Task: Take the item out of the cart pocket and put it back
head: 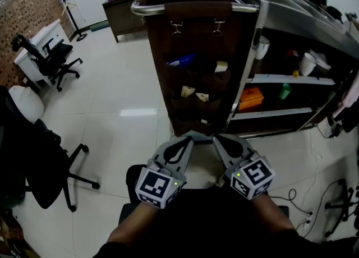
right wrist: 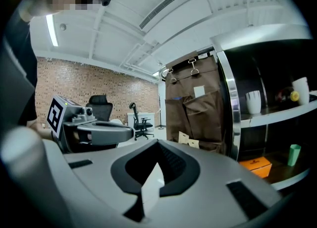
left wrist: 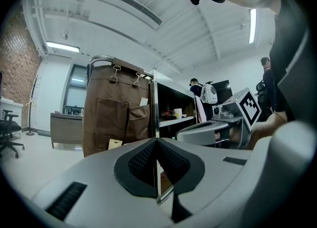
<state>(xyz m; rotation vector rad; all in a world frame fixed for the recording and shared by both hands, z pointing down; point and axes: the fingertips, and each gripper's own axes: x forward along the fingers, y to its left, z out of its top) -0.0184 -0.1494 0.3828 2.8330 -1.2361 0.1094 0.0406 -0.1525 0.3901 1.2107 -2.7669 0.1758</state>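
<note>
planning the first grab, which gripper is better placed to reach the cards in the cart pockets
Probably left: the left gripper lines up below the tan card; the right gripper sits further right. Both are shut.

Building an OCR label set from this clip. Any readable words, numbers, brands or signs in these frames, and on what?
No readable text in any view.
Cubes on left gripper and right gripper: square black-and-white marker patterns only, no letters.
Orange box: any print too small to read.
Paper cards in the brown pocket organizer: too small and blurred, nothing legible.
</note>
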